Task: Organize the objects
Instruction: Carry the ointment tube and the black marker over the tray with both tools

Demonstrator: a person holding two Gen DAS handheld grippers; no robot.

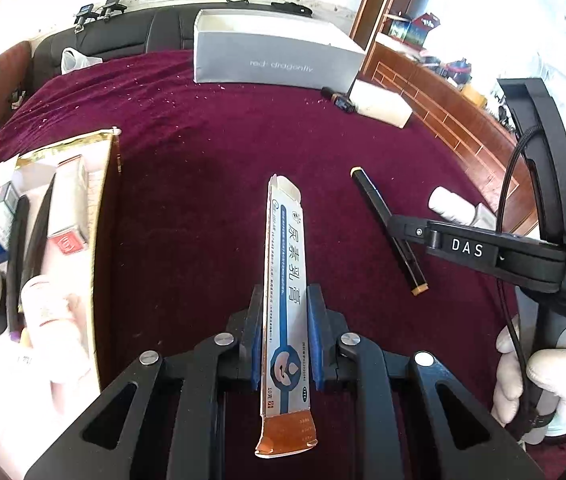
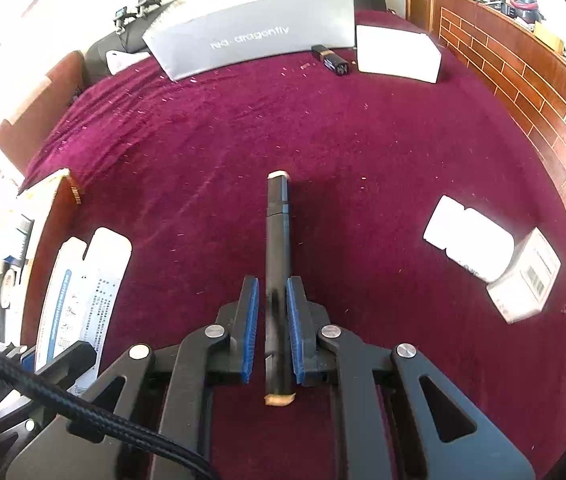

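My left gripper point(image 1: 285, 300) is shut on a long, narrow silver and blue ointment box point(image 1: 285, 240) with an orange end, which points away over the maroon cloth point(image 1: 203, 184). The same ointment box point(image 2: 83, 280) shows at the left of the right wrist view. My right gripper point(image 2: 273, 284) is shut on a black pen point(image 2: 277, 220) with gold ends, its blue pads tight against the barrel. In the left wrist view the right gripper point(image 1: 397, 228) holds that pen point(image 1: 373, 200) slanted above the cloth, and a white-gloved hand point(image 1: 543, 376) grips its handle.
A gold-rimmed tray point(image 1: 105, 200) at the left holds a tape roll, small boxes and dark pens. A grey shoe box point(image 1: 275, 60), a white box point(image 1: 383, 104) and a small black item point(image 1: 337, 98) stand at the back. A white bottle point(image 2: 467, 240) lies beside a small carton point(image 2: 523, 284).
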